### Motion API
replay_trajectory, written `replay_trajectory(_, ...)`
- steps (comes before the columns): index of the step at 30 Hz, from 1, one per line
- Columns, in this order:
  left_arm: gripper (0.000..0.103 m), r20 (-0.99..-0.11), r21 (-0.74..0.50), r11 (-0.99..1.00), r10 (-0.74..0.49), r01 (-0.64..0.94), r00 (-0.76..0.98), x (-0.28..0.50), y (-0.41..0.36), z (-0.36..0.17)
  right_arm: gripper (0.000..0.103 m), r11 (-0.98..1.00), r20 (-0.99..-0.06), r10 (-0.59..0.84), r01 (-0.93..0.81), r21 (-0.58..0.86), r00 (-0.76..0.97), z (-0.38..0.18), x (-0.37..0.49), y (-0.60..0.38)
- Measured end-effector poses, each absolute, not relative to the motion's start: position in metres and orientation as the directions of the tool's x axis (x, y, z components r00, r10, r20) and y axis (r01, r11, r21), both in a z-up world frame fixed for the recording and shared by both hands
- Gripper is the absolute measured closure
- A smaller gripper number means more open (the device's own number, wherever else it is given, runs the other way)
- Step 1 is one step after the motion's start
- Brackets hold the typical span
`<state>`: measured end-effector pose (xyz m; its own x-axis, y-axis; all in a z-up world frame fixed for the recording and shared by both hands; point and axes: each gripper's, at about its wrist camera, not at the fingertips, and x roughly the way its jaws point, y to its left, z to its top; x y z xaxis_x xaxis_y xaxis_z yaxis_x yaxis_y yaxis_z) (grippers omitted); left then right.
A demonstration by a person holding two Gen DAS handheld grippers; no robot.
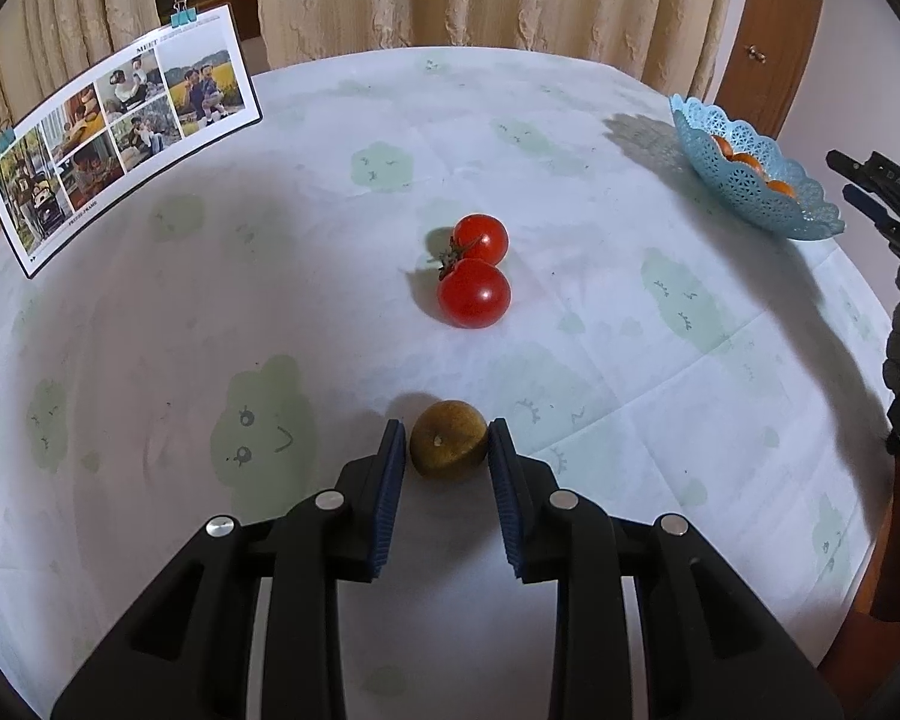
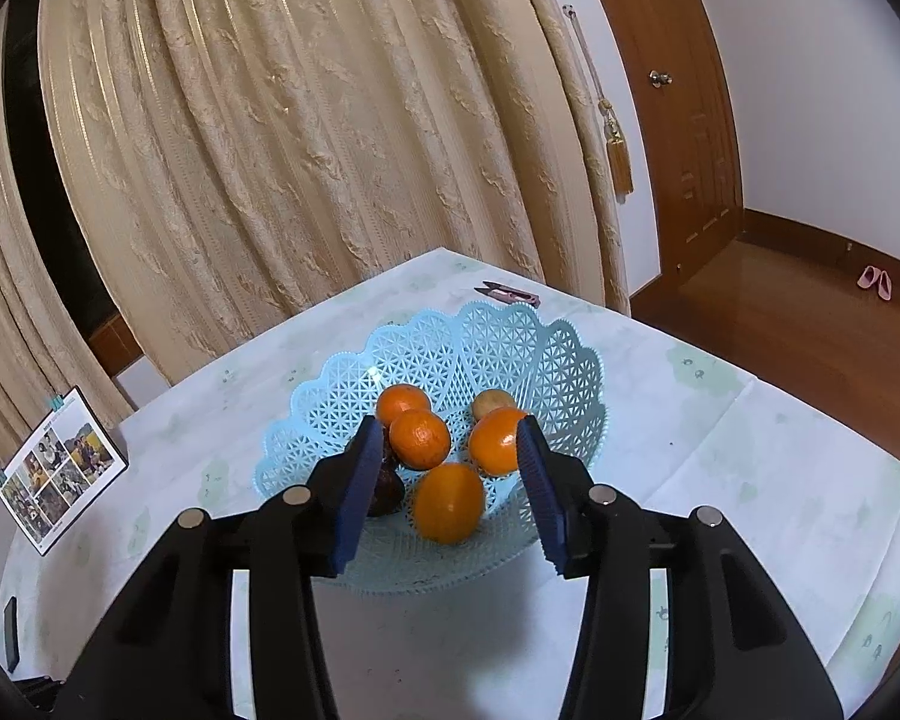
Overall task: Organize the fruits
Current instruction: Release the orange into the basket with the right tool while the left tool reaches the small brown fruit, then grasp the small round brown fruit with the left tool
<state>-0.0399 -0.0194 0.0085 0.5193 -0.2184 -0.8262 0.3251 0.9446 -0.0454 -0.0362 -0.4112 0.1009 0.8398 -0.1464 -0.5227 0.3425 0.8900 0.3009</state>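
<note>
A: Left wrist view first. The left gripper (image 1: 448, 444) points down at the table (image 1: 630, 360), and its blue pads sit tight on either side of a small brownish-green fruit (image 1: 448, 439). Fingers narrow, closed on that fruit. I cannot tell whether the fruit rests on the cloth or is lifted off it.

B: Noted. What else lies on the cloth?

A: Two red tomatoes (image 1: 477, 273), touching each other, joined at a dark stem, farther out than the held fruit and near the table's middle. At far left a photo card (image 1: 120, 138) stands upright, held by teal binder clips (image 1: 183, 15). At far right is the blue lattice basket (image 1: 756, 180), with orange fruit showing inside.

B: And the right side?

A: The right gripper (image 2: 448, 468) hangs over the near rim of the basket (image 2: 528, 348). Its pads stand moderately apart and nothing is pressed between them. An orange mandarin (image 2: 448, 501) appears in the gap, lying in the basket, slightly blurred and clear of both pads.

B: Basket contents?

A: Four mandarins in all: that one, two at centre-left (image 2: 420, 438), one at right (image 2: 495, 441). A small tan fruit (image 2: 492, 403) at the far side. A dark brownish item (image 2: 387, 489) sits partly hidden behind the left finger; cannot identify it.

B: Anything beyond the basket?

A: A pink clip-like object (image 2: 513, 295) on the far table edge, then cream curtains (image 2: 306, 138).
</note>
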Motion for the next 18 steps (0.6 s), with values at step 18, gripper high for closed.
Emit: replay_trajectory(18, 0.084, -0.747, 0.01, 0.886, -0.302, 0.464, 0.592, -0.04, -0.08, 0.057, 0.055, 0.858, -0.469, -0.192, 0.38, 0.347, 0.862, 0.108, -0.067, -0.433)
